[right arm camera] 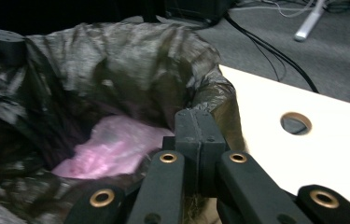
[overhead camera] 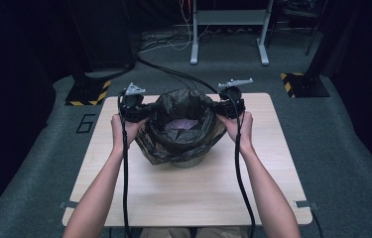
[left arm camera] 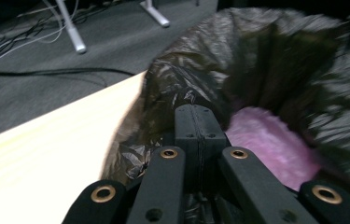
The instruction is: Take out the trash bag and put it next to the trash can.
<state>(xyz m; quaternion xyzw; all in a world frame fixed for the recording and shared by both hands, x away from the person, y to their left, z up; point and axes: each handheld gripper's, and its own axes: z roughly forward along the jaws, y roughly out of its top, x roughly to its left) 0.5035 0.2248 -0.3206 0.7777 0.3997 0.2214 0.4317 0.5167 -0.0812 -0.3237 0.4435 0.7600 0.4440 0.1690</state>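
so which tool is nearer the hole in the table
Right. The right tool grips the bag's rim on the side where the hole is; the left tool holds the opposite rim.

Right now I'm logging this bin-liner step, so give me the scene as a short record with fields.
surface: wooden table
bin: small, mid-table, mostly hidden under the bag
bag: black plastic, lining the bin, its top folded over the rim
inside bag: something pink
left gripper: shut on the bag's left edge
right gripper: shut on the bag's right edge
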